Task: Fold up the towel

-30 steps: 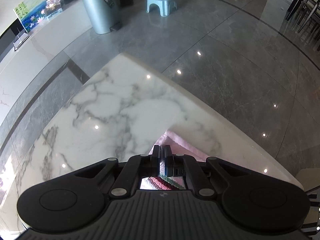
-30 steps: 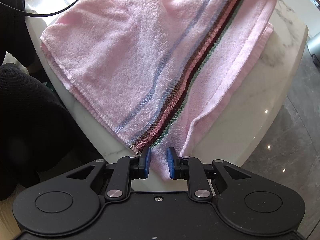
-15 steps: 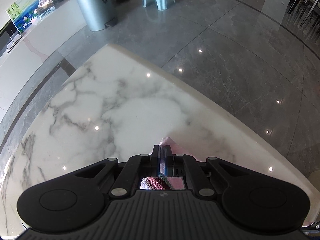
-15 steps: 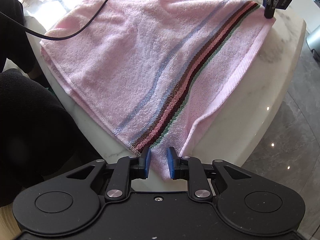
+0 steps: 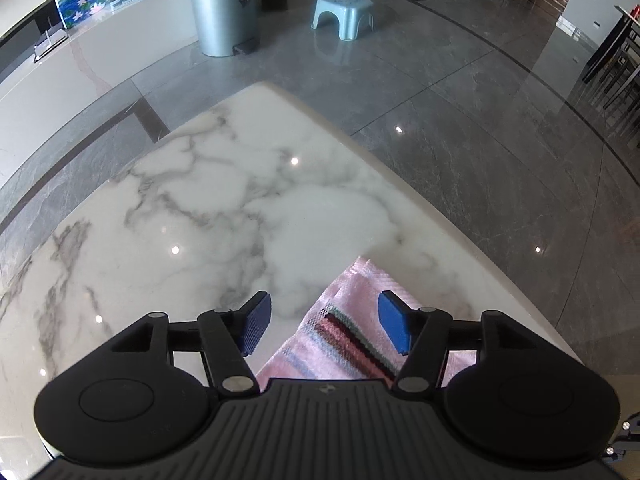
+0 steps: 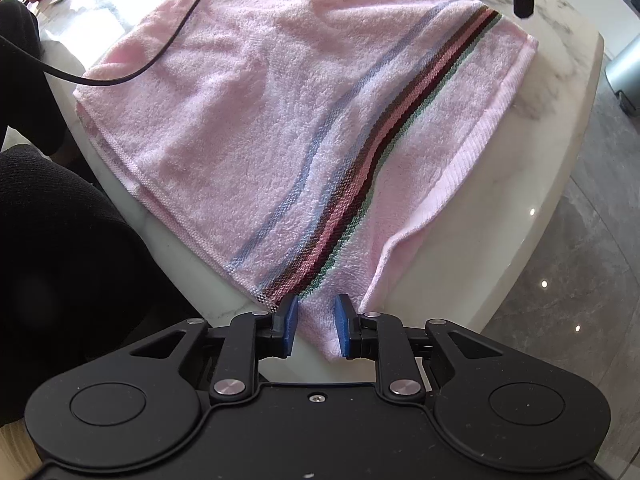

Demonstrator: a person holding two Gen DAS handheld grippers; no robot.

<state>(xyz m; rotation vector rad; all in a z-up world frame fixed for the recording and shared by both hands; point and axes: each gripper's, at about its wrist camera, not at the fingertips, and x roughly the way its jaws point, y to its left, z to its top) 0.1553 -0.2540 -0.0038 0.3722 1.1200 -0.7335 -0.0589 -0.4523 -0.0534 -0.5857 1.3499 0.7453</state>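
1. Change since half a second ago: the left hand-held gripper [image 5: 324,326], then closed on the striped corner of the towel [image 6: 304,128], now has its blue pads spread wide with nothing between them gripped. The corner lies loose on the surface [image 5: 208,200] below the gap. The right hand-held gripper [image 6: 316,330] has not shifted.
2. Left hand-held gripper, present state: jaws fully apart, holding nothing. In the right wrist view it shows at the top right corner, above the far striped corner of the towel.
3. Right hand-held gripper, present state: jaws partly open. The near corner of the towel hangs off the surface edge into the gap; it lies against the right pad [image 6: 342,332], and the left pad stands clear of it. No firm pinch is visible.
4. Towel: pink terry with a thin blue stripe and a dark multicolour band, lying doubled over and mostly flat on the white marble surface. One low ridge runs up from the near corner along its right border.
5. Cable [image 6: 168,44]: black, crossing above the far left part of the towel.
6. Floor [image 5: 480,128]: grey polished tile, carrying a metal pedal bin [image 5: 222,8] and a light blue stool [image 5: 344,14] beyond the surface.
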